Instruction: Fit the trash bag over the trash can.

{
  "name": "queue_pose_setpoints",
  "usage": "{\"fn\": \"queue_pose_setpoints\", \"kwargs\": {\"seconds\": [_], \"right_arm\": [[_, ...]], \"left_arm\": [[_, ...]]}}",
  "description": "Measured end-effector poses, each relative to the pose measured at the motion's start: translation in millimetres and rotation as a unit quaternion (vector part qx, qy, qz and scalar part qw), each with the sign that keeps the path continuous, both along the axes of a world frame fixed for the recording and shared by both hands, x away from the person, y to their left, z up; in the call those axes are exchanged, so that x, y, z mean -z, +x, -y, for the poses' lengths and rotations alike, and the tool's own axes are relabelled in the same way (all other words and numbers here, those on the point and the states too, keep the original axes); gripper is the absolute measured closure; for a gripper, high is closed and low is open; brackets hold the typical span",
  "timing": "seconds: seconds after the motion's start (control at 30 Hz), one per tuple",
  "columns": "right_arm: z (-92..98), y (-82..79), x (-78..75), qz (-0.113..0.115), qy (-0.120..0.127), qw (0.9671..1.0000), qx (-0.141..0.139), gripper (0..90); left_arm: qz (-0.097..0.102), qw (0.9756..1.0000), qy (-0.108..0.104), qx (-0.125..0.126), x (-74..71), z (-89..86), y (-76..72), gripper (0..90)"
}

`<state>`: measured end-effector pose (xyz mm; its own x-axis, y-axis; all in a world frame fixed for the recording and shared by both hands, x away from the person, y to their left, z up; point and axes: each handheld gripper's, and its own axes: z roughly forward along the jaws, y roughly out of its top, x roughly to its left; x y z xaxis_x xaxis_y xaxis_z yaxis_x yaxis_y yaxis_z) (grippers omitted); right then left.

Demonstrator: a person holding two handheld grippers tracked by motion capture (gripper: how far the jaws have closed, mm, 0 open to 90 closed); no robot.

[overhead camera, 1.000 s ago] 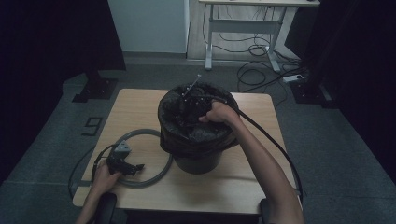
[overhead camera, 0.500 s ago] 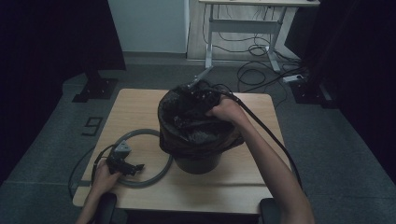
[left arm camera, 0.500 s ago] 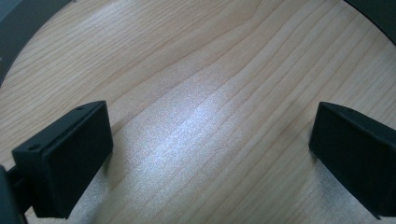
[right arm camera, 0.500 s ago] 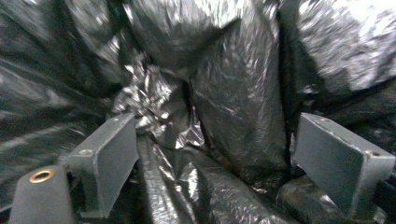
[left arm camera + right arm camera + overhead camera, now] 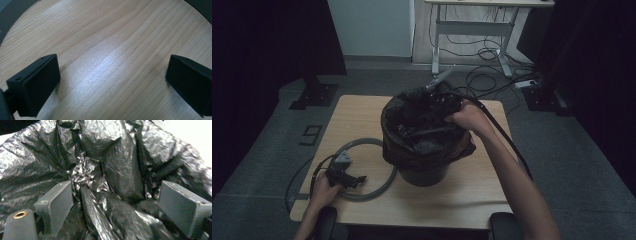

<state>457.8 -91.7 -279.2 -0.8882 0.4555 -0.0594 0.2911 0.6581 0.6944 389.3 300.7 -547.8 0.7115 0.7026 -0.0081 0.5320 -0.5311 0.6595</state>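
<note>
A dark bin [image 5: 422,172] lined with a crumpled black plastic bag [image 5: 417,135] stands mid-table. My right gripper [image 5: 438,103] is held over the bin's far rim, pointing into the bag. In the right gripper view its jaws [image 5: 116,192] stand wide apart, with loose folds of the bag [image 5: 117,165] between and beyond them and no pad pressing on them. My left gripper [image 5: 354,178] rests low on the table inside a grey ring [image 5: 382,186]. In its own view the left gripper [image 5: 112,80] is open over bare wood.
The wooden table [image 5: 462,200] has free room at the front right and back left. The ring's arcs [image 5: 10,15] curve past the left jaws. Cables trail from both grippers. On the floor beyond are a desk frame [image 5: 472,30] and loose cables [image 5: 492,75].
My right hand has risen and shifted right, toward the bin's far rim, its jaws staying wide. The left hand and gripper have not moved.
</note>
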Motion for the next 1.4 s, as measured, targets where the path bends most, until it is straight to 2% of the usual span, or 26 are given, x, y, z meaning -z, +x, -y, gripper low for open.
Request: {"fn": "queue_pose_setpoints", "kwargs": {"seconds": [0.43,0.7,0.97,1.1,1.2,1.4], "right_arm": [[51.3,-8.6,-7.7,0.013,0.016,0.9991,0.037,11.7],[84.4,-13.5,-4.8,0.012,0.025,0.9974,0.066,11.8],[115.2,-19.0,4.2,0.013,0.028,0.9955,0.089,11.7],[129.4,-21.3,8.9,0.010,0.053,0.9937,0.098,11.8],[137.2,-23.5,14.6,0.010,0.042,0.9933,0.108,11.8],[149.5,-25.7,30.0,0.003,0.040,0.9921,0.119,11.8]], "left_arm": [[0.000,1.0000,0.000,0.000,0.0,0.0,0.0,0.0],[0.000,1.0000,0.000,0.000,0.0,0.0,0.0,0.0],[0.000,1.0000,0.000,0.000,0.0,0.0,0.0,0.0],[0.000,1.0000,0.000,0.000,0.0,0.0,0.0,0.0],[0.000,1.0000,0.000,0.000,0.0,0.0,0.0,0.0],[0.000,1.0000,0.000,0.000,0.0,0.0,0.0,0.0]]}}
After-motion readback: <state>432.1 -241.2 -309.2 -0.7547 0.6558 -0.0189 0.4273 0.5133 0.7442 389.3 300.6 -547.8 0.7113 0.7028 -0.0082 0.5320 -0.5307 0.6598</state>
